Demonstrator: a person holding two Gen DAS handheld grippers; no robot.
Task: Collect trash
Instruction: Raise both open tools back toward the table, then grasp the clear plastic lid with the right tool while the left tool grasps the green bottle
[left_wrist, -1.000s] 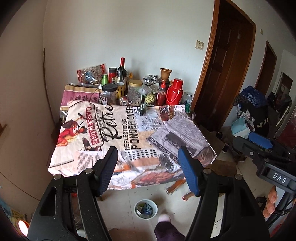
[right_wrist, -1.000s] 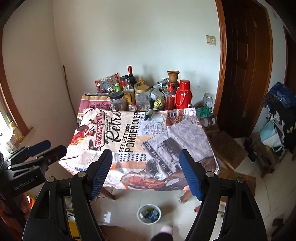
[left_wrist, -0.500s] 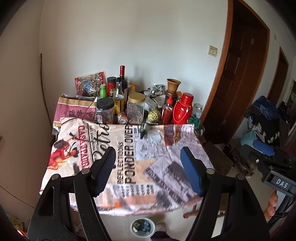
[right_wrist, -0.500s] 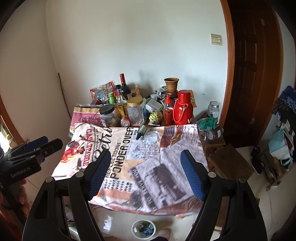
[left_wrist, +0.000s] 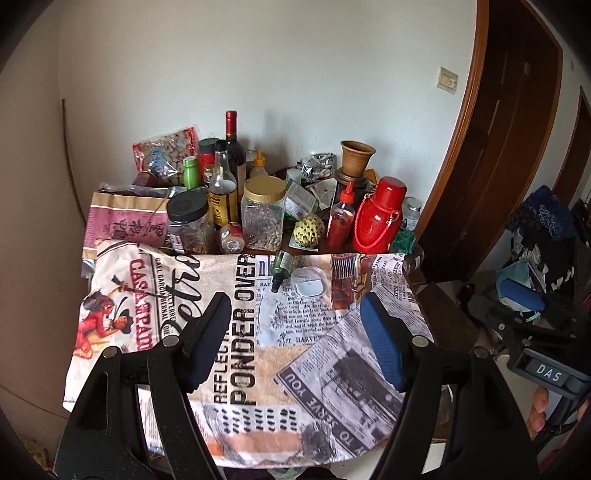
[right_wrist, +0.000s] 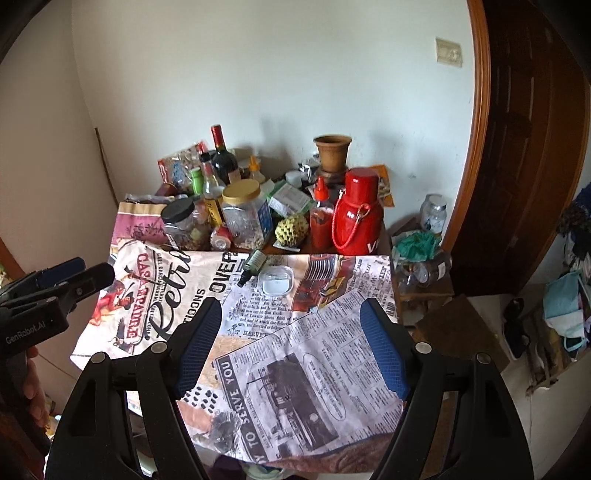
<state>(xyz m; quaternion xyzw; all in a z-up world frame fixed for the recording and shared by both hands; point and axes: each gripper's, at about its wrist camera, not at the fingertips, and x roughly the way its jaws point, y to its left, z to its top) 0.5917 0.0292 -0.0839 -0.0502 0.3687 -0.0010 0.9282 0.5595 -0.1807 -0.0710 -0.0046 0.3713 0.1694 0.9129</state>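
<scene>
Both grippers have closed in on the table (left_wrist: 413, 314). Left gripper (left_wrist: 295, 332) and right gripper (right_wrist: 291, 339) stand apart, empty. Far along the cloth lie a small green bottle (left_wrist: 282, 264) and a clear plastic lid (left_wrist: 308, 282), touching; both look light, the lid flimsy, best pinched at its rim.

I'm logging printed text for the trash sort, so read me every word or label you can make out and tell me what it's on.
"PONDER OVER", "REFLEC…" (cut off by the claw): tablecloth
"CASA PADRE", "Retro": tablecloth
"TO SERVE YOU": tablecloth
"DAS": right claw's body
"GenRobot.AI": left claw's body
Chinese characters, not readable to me: pink bag
Bottle and jar labels, tablecloth's small newsprint: too small or blurred.
</scene>
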